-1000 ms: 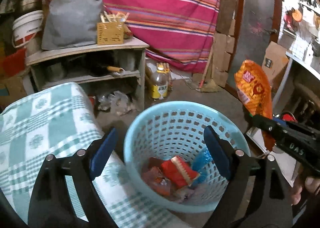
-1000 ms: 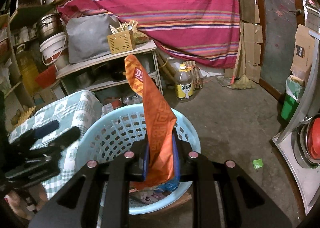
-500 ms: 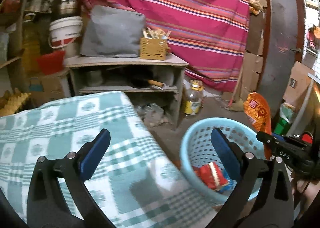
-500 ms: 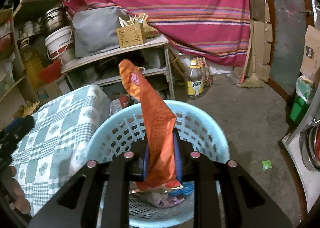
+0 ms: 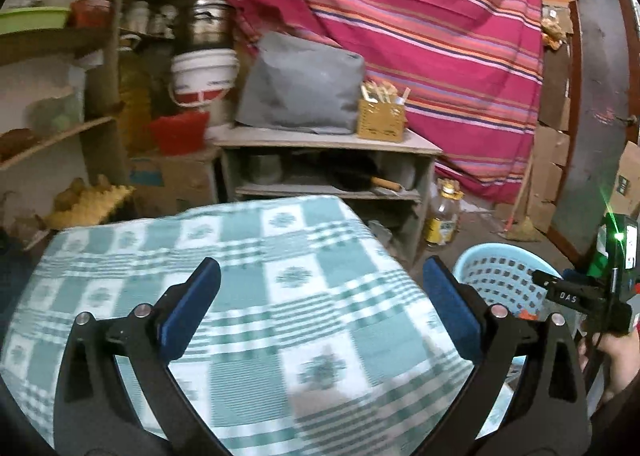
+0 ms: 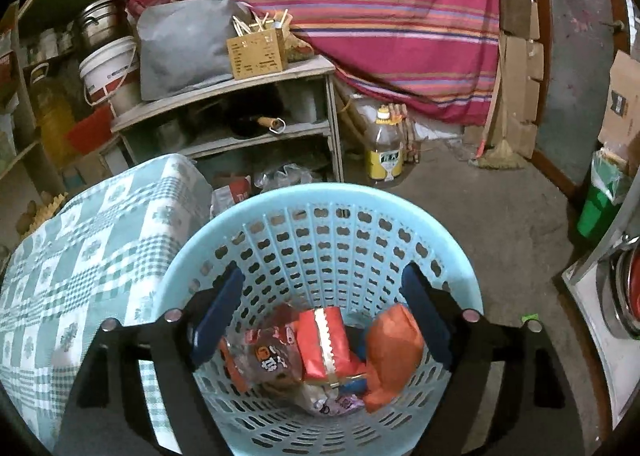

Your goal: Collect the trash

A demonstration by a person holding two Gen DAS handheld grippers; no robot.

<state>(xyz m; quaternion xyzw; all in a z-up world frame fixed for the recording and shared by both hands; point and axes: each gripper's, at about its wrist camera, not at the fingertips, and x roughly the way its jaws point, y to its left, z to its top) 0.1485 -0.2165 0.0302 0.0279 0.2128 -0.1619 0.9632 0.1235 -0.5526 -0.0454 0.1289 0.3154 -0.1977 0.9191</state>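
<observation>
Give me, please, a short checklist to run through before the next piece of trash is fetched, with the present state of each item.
1. Orange wrapper lies inside the blue basket: ok.
2. Right gripper has just been opening; nothing between its pads: ok.
3. Left gripper open and empty, over the checked cloth: ok.
4. Basket stands upright on the floor beside the cloth: ok.
5. More trash on the cloth: none shows in either view; the part under the left gripper is hidden: cannot tell.
6. Small green scrap on the floor right of the basket, not yet collected: not ok.
</observation>
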